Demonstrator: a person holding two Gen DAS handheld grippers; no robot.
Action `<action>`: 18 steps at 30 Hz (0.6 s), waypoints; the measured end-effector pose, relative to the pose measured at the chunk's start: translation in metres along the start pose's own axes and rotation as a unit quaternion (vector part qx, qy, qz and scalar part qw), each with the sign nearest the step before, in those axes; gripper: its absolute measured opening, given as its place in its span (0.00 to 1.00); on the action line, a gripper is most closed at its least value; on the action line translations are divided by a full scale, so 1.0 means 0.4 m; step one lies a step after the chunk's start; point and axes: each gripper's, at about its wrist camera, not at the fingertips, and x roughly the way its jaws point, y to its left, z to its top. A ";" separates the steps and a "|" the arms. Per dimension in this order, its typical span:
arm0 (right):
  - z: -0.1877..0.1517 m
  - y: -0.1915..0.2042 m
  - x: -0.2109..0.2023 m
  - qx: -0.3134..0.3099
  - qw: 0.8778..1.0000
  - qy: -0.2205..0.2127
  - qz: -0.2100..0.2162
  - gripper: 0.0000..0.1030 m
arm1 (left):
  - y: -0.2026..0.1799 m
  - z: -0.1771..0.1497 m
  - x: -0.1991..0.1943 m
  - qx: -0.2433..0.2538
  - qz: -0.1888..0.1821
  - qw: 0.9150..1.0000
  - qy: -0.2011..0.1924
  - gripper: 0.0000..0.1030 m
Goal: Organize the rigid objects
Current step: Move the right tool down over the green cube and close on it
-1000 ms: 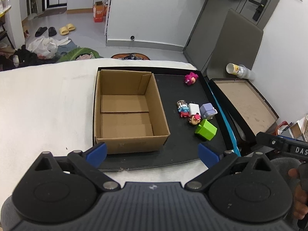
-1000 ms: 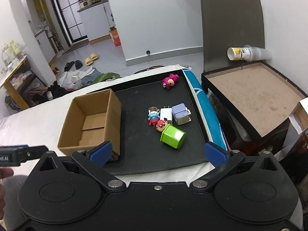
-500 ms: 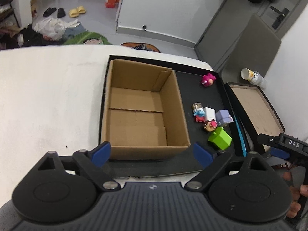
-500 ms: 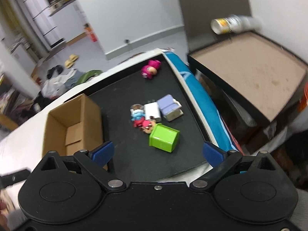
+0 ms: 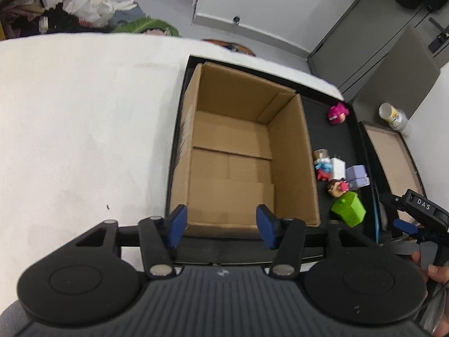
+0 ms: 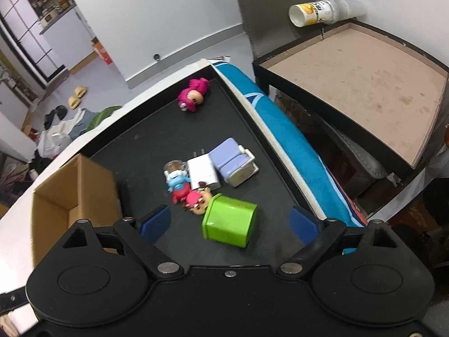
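Left wrist view — black tray [image 5: 341, 137] on a white table [image 5: 84, 129], holding an open cardboard box [image 5: 241, 157] with nothing inside. Left gripper [image 5: 220, 226] hovers at the box's near wall, blue pads [image 5: 176, 224] parted to a moderate gap, nothing between them. Right of the box, on the tray floor: pink figure [image 5: 338, 113] at the far end; nearer, a tight cluster of blue-and-red figure [image 5: 322, 165], white charger [image 5: 338, 167], lilac block [image 5: 357, 176], brown-haired figure [image 5: 336, 188] and green box [image 5: 348, 207]. Right gripper's body shows at the right edge of this view.

Right wrist view — right gripper [image 6: 230, 223] held wide, empty, over the tray's [image 6: 146, 134] near part, the green box [image 6: 229, 220] lying on its side between and just beyond its pads [image 6: 155, 221]. Touching the green box on its far left, the brown-haired figure [image 6: 196, 200]; beyond it the blue-and-red figure [image 6: 176, 181], charger [image 6: 203, 172] and lilac block [image 6: 233, 161], all close together. Pink figure [image 6: 193, 98] lies apart near the far corner. Cardboard box [image 6: 73, 191] at the left. Blue cloth [image 6: 280, 129] runs along the tray's right rim; right of that a side table [image 6: 364, 70], with a tipped stack of cups [image 6: 322, 14] at its far edge.
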 end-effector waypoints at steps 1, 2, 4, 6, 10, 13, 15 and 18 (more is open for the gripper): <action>-0.001 -0.002 0.011 0.002 1.000 0.001 -0.003 0.88 | 0.004 0.003 0.007 0.002 0.004 1.000 0.003 0.50; 0.000 -0.003 0.021 0.007 1.000 0.003 -0.005 0.88 | 0.009 0.005 0.013 0.002 0.007 1.000 0.006 0.50; 0.000 -0.003 0.040 0.012 1.000 0.010 -0.003 0.88 | 0.020 0.010 0.026 -0.002 0.008 1.000 0.014 0.50; -0.003 0.004 0.061 0.012 1.000 0.021 -0.007 0.88 | 0.031 0.016 0.040 -0.009 0.005 1.000 0.025 0.50; -0.011 0.008 0.086 0.014 0.999 0.036 -0.008 0.88 | 0.036 0.026 0.069 -0.009 0.004 0.999 0.039 0.50; -0.011 0.005 0.098 0.016 0.999 0.037 -0.019 0.88 | 0.038 0.037 0.084 -0.009 0.009 0.999 0.042 0.50; -0.010 0.001 0.109 0.019 0.999 0.042 -0.019 0.88 | 0.034 0.044 0.097 -0.004 0.011 0.999 0.047 0.49; -0.013 0.002 0.125 0.019 0.998 0.055 -0.017 0.88 | 0.028 0.048 0.112 0.005 0.014 0.998 0.054 0.47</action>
